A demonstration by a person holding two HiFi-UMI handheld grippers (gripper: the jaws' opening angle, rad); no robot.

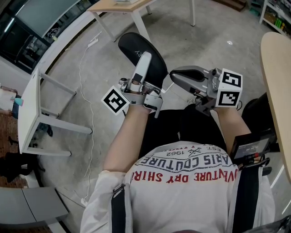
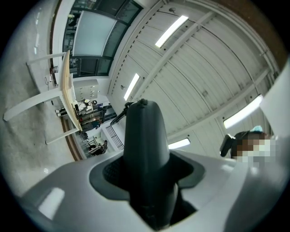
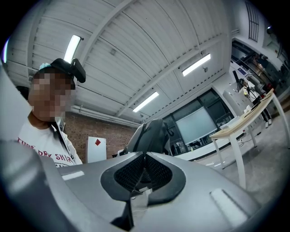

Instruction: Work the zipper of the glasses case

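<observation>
The black glasses case (image 1: 132, 49) is held up over the person's lap. My left gripper (image 1: 146, 61) is shut on it, one white finger lying across its top. In the left gripper view the case (image 2: 145, 136) stands upright between the pads of the left gripper (image 2: 147, 174). My right gripper (image 1: 173, 77) points left at the case's near edge, its jaws nearly together. A thin white zipper pull (image 1: 167, 87) runs from it to the case. In the right gripper view this pull (image 3: 141, 192) is pinched in my right gripper (image 3: 144, 174), with the case (image 3: 152, 133) just beyond.
The person sits with both forearms raised over the lap. A white table (image 1: 32, 104) stands at the left, a wooden tabletop (image 1: 277, 82) at the right and another table (image 1: 122, 5) ahead. A white cable (image 1: 86, 91) lies on the grey floor.
</observation>
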